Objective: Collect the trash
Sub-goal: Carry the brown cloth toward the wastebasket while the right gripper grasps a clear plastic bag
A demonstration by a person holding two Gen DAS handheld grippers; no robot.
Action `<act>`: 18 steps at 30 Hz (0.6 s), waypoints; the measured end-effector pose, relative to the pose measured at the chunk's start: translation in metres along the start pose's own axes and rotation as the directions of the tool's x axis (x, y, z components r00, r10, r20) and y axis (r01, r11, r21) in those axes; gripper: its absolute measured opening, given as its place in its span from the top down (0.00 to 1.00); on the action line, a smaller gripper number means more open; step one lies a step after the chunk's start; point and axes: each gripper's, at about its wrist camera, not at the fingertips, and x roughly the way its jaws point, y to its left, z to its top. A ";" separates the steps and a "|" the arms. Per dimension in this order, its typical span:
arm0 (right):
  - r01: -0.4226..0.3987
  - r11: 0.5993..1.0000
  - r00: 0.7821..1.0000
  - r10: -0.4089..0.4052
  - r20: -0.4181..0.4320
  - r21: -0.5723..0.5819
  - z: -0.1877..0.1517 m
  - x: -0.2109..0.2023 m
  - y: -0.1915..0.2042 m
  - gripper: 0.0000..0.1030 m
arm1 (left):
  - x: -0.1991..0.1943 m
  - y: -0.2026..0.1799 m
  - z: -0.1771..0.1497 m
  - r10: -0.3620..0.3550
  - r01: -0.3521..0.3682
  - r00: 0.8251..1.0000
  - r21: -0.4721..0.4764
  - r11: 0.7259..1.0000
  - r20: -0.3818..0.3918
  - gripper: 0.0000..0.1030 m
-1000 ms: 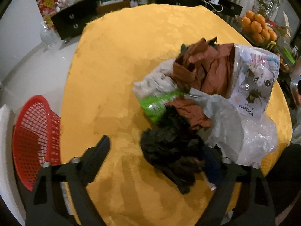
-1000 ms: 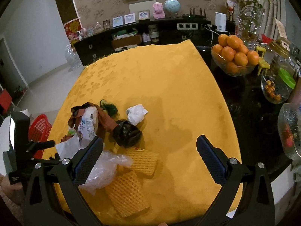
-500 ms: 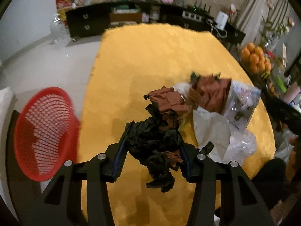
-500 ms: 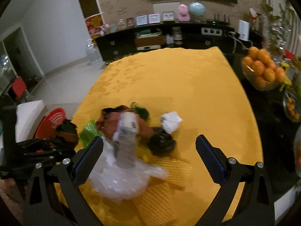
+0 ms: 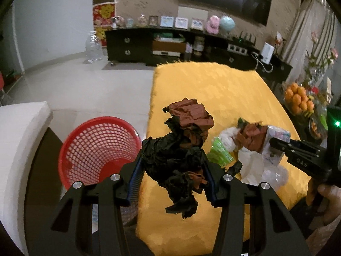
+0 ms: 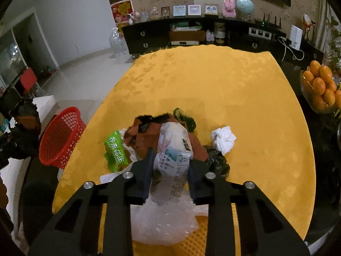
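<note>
Beside the red basket (image 5: 98,149) nothing is binned yet — left gripper (image 5: 172,170) clamps crumpled paper (image 5: 181,147), right gripper (image 6: 169,170) clamps a printed bag (image 6: 173,149); loose trash (image 6: 222,138) remains on the table (image 6: 213,85).

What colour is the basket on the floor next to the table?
Red. The basket is a red mesh one, shown best in the left wrist view.
</note>
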 end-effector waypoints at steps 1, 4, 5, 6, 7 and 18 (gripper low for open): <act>0.000 1.000 1.000 0.000 0.006 -0.001 0.002 -0.002 0.000 0.77 | -0.002 0.002 -0.001 0.004 -0.004 1.000 -0.005 1.000 0.006 0.55; 0.003 1.000 0.999 -0.003 0.037 -0.001 0.006 -0.015 0.001 0.77 | -0.010 0.011 0.001 0.017 -0.016 0.999 -0.025 1.000 0.028 0.55; 0.004 1.000 0.999 -0.004 0.048 -0.002 0.008 -0.020 0.002 0.77 | -0.013 0.014 0.001 0.023 -0.022 0.999 -0.033 0.999 0.037 0.55; 0.005 1.000 0.998 -0.004 0.060 -0.005 0.010 -0.025 0.002 0.77 | -0.016 0.017 0.001 0.029 -0.027 0.999 -0.038 0.999 0.043 0.55; 0.005 1.000 0.998 -0.005 0.067 -0.008 0.013 -0.028 0.004 0.77 | -0.019 0.021 0.002 0.034 -0.032 0.998 -0.043 0.999 0.050 0.55; 0.001 0.997 0.989 0.010 0.148 -0.072 0.046 -0.058 0.035 0.77 | -0.056 0.056 0.010 0.132 -0.118 0.981 -0.106 0.987 0.140 0.55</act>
